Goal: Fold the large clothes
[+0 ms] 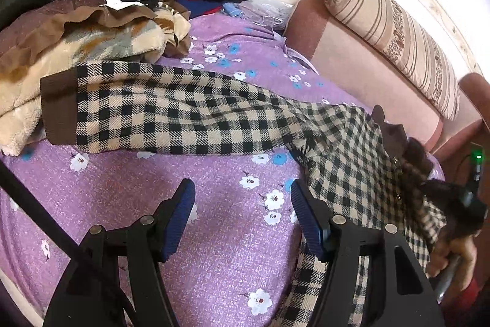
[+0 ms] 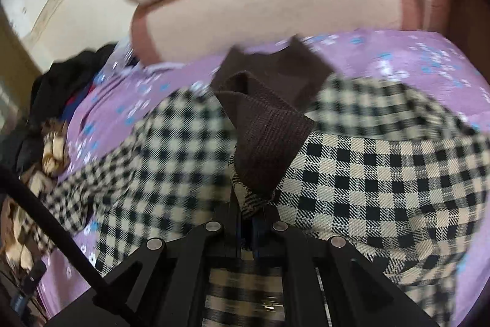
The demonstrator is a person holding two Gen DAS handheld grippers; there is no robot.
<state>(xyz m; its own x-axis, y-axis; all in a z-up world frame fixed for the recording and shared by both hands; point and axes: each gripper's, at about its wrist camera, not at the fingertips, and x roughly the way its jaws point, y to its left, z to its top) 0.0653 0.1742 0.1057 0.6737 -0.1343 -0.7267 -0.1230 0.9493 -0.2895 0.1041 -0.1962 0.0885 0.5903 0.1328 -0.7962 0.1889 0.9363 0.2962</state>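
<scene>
A black-and-cream checked garment (image 1: pixel 190 112) with brown knit cuffs lies across the purple flowered bedspread (image 1: pixel 214 235). One sleeve stretches left to its brown cuff (image 1: pixel 59 109). My left gripper (image 1: pixel 242 216) hovers open above bare bedspread, just left of the garment's body, with nothing between its blue pads. In the right wrist view my right gripper (image 2: pixel 248 212) is shut on the checked garment (image 2: pixel 367 173) beside a brown knit cuff (image 2: pixel 269 131). That gripper and the hand holding it (image 1: pixel 456 253) show at the right edge of the left wrist view.
A heap of dark clothes and a fluffy cream-brown blanket (image 1: pixel 92 45) fills the bed's far left. A pink headboard (image 1: pixel 361 63) with a striped bolster (image 1: pixel 395 39) runs along the right. Crumpled clear plastic (image 1: pixel 266 11) lies near the headboard.
</scene>
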